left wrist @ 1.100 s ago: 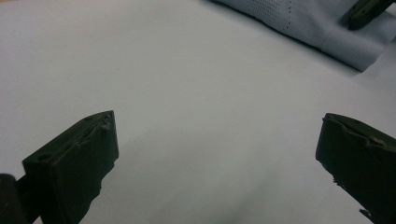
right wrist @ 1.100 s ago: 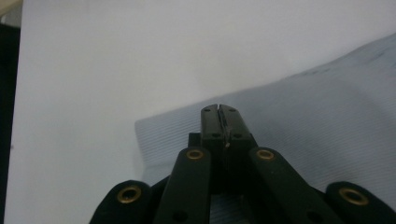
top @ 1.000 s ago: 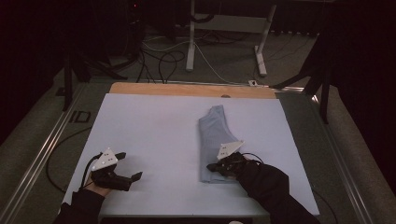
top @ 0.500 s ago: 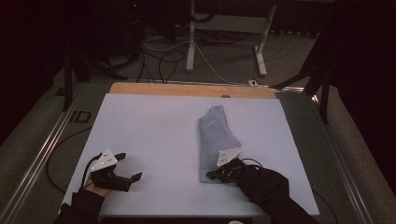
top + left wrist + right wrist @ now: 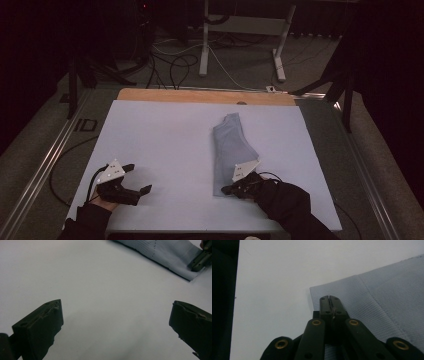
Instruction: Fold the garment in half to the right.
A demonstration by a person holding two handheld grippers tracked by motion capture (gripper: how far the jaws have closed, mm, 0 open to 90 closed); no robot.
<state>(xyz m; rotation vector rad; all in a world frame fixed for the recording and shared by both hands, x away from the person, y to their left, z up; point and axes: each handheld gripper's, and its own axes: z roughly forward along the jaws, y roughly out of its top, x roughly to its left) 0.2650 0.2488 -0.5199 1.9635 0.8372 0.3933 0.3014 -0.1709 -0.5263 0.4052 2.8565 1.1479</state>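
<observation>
Folded pale-blue waffle-weave cloth [image 5: 231, 150] lying flat on the smooth white table sheet [image 5: 160, 145], right of centre. Right gripper [image 5: 226, 190] clenched at its near edge, left gripper [image 5: 140, 178] spread wide over bare sheet.

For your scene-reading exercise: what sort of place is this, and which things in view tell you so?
Probably a lab or recording workshop: a work table with a white top, loose cables on the floor, a metal stand behind it, and a folded cloth.

A pale blue, finely waffle-textured cloth [image 5: 231, 150] lies on a plain white table cover [image 5: 160, 145].
</observation>
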